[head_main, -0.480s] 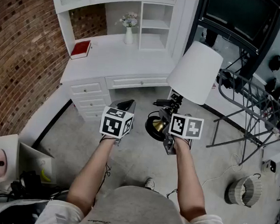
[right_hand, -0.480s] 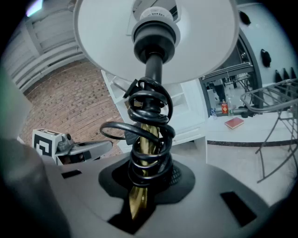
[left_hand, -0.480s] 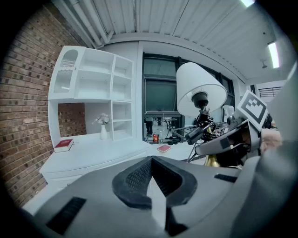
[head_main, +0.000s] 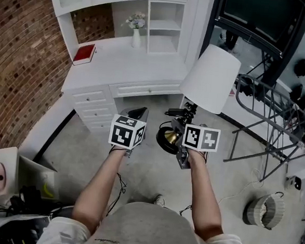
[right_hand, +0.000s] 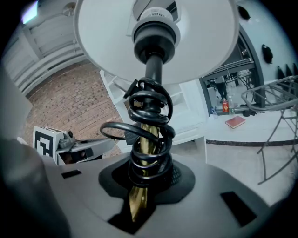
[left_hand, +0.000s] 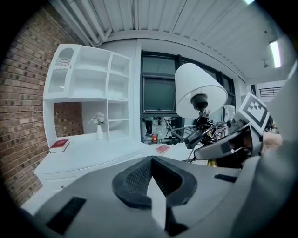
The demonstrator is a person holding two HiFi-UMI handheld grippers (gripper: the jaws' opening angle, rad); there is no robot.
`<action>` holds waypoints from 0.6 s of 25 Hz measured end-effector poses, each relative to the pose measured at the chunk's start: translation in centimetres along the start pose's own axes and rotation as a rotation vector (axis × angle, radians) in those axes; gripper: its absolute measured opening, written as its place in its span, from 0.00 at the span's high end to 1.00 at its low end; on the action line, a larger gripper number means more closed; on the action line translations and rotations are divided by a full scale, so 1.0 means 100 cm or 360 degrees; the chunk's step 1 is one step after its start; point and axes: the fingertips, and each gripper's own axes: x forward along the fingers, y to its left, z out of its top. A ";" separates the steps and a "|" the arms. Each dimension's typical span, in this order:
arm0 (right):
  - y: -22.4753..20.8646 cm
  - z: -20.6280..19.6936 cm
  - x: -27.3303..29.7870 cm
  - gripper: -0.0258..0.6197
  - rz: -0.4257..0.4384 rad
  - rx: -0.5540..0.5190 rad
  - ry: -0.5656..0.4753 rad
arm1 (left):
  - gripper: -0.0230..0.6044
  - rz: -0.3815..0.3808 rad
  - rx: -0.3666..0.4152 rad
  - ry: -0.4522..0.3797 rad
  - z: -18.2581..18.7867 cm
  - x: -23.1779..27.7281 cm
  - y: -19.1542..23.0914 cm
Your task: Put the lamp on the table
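Brick, red-brown: wall (head_main: 22,42) at the far left, flanking the white bench (head_main: 146,69). On the bench top, a red book (head_main: 84,53) lies at the left edge. A white vase (head_main: 136,37) of pale flowers stands at the back, about mid-width, tucked against the shelf unit. That leaves the front right part of the top free, and it is judged the likely landing place. Left tongs (head_main: 137,112): jaws together with nothing between them, held out over the floor before the bench's drawers and just beside the lamp. They are apparently kept spare to steady the load when it is set down. Lamp (head_main: 210,78): white conical shade, brass stem (right_hand: 139,195), black cord (right_hand: 149,121) coiled round the stem, presumably so that it cannot trail or snag. It is carried tilted, the shade leaning up toward the bench's front right corner and the round base (head_main: 167,138) nearest the person. It is in the air above the floor and not yet on the bench. Right tongs (head_main: 177,132): clamped low on the stem over the cord coils, a grip near the heavy base that should limit swing. Metal rack (head_main: 267,116): far right, well apart from the bench.
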 end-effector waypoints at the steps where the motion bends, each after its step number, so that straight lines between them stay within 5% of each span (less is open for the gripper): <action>1: -0.004 0.001 -0.001 0.83 0.0003 0.0005 0.0001 | 0.97 -0.0001 0.0001 0.0003 0.001 0.004 -0.003; 15: -0.063 0.004 -0.011 0.83 0.0040 -0.0007 0.0056 | 0.97 -0.0001 0.0029 0.0043 0.014 0.057 -0.047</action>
